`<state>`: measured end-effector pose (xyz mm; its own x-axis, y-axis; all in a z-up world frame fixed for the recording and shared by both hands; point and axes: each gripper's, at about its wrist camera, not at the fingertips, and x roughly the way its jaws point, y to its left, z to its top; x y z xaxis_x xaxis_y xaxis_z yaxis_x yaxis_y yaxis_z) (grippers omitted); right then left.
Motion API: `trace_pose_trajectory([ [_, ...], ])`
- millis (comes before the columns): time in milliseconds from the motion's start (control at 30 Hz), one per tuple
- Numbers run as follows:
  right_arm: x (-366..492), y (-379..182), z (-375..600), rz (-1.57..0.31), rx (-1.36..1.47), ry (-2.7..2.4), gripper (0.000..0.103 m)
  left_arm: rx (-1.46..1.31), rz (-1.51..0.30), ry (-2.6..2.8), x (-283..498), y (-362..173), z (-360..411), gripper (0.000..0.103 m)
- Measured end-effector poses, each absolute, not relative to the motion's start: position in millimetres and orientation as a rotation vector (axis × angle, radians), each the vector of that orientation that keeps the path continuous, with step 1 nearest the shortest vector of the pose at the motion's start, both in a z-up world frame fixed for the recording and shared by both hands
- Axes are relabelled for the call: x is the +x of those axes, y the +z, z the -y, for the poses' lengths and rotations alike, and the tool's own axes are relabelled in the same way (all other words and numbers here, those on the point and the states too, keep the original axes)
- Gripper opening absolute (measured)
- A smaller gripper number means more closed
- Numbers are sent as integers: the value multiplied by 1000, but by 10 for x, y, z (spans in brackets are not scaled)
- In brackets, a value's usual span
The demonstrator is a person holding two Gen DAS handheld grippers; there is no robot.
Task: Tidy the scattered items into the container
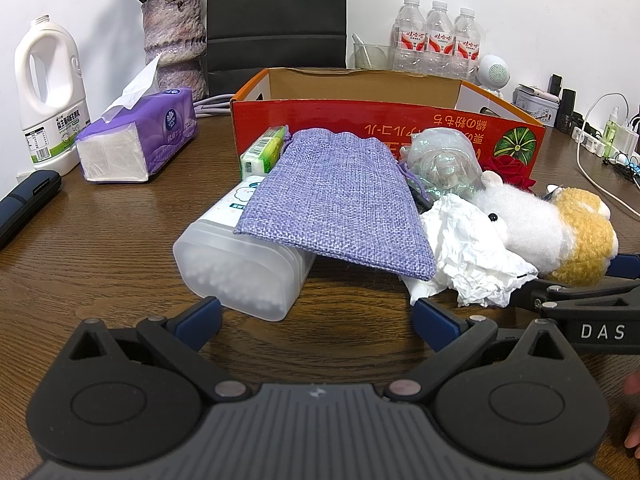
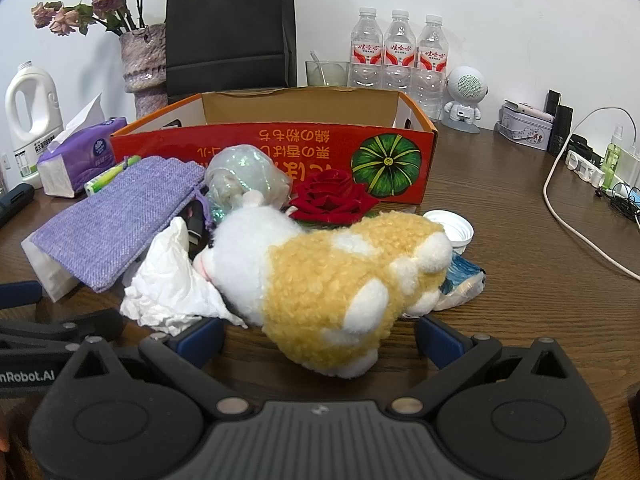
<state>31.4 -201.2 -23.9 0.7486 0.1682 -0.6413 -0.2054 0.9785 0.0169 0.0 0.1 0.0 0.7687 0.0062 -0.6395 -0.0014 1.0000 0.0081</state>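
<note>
Lying at twelve o'clock just ahead of the wide-open right tool [image 2: 320,334], the plush toy [image 2: 340,276] was seen on the table [image 2: 520,280]; the left tool [image 1: 316,312], likewise spread and empty, faced the purple pouch [image 1: 340,204] at twelve o'clock.

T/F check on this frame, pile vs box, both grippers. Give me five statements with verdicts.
1. The purple pouch lies partly on the cotton swab tub. True.
2. The plush toy is already inside the red box. False: it lies on the table in front of the box.
3. The left gripper is shut on the pouch. False: its jaws stand open, holding nothing.
4. The right gripper is open, with the plush toy's rear end between its fingers. True.
5. The red rose stands in the vase. False: it lies by the box front.
</note>
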Motion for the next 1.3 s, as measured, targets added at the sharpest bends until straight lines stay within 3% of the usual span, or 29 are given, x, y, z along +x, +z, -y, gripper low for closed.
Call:
trace_pose_trajectory([
  [1300, 287, -248, 2007, -696, -55, 199, 103, 4, -695, 16, -14, -4, 34, 103],
])
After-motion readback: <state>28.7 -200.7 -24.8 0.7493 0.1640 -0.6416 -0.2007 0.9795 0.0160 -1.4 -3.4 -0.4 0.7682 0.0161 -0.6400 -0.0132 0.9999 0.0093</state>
